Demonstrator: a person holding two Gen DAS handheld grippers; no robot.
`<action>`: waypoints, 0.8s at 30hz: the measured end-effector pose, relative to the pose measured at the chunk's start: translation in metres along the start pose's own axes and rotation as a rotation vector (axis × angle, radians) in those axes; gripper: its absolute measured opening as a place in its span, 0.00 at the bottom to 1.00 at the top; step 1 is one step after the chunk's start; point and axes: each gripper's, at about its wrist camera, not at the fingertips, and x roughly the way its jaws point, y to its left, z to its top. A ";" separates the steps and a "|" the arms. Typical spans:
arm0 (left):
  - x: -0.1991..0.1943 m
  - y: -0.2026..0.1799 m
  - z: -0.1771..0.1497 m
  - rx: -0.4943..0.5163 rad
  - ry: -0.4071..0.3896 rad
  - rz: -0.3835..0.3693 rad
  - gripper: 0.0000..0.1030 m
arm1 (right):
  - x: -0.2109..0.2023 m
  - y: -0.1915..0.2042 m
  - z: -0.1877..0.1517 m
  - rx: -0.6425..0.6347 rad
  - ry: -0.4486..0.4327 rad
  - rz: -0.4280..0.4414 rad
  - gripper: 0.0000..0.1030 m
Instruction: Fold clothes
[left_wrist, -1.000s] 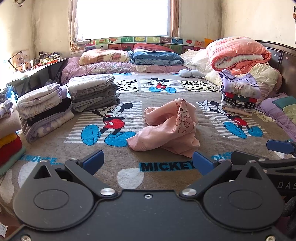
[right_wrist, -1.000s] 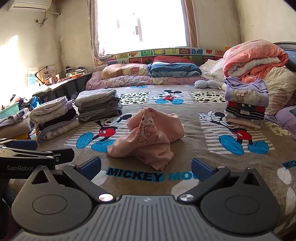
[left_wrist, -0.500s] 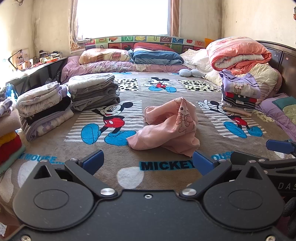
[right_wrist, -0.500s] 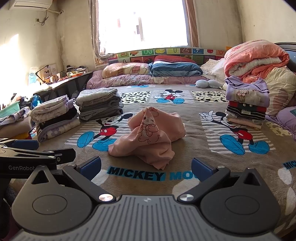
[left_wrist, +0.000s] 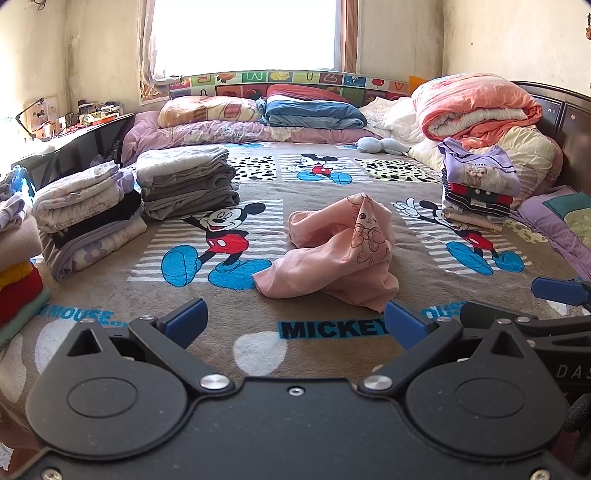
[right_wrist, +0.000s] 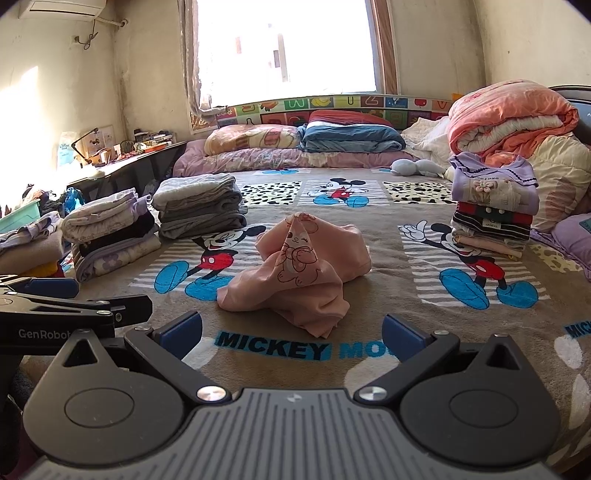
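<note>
A crumpled pink garment (left_wrist: 332, 254) with a cartoon print lies heaped in the middle of the Mickey Mouse blanket (left_wrist: 258, 177); it also shows in the right wrist view (right_wrist: 295, 273). My left gripper (left_wrist: 293, 321) is open and empty, a short way in front of the garment. My right gripper (right_wrist: 291, 330) is open and empty, also just short of the garment. The right gripper's blue fingertip (left_wrist: 557, 290) shows at the right edge of the left view; the left gripper's blue fingertip (right_wrist: 51, 288) shows at the left of the right view.
Folded stacks stand on the left: grey clothes (left_wrist: 188, 184) and a mixed purple and black pile (left_wrist: 88, 218). Another folded stack (left_wrist: 476, 188) stands at the right, with rolled quilts (left_wrist: 476, 107) behind. Pillows (left_wrist: 314, 114) line the far edge under the window.
Both grippers have edged slightly closer to the pink garment. Jaws stay open; the garment has not moved.
</note>
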 end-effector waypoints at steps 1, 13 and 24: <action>0.000 0.000 0.000 0.000 0.000 0.000 1.00 | 0.000 0.000 0.000 -0.001 0.000 0.000 1.00; 0.006 0.000 0.000 -0.006 0.007 -0.011 1.00 | 0.001 0.000 -0.001 -0.002 0.012 -0.009 1.00; 0.019 0.004 -0.002 -0.062 -0.031 -0.043 1.00 | 0.014 -0.014 -0.008 0.039 0.012 0.026 1.00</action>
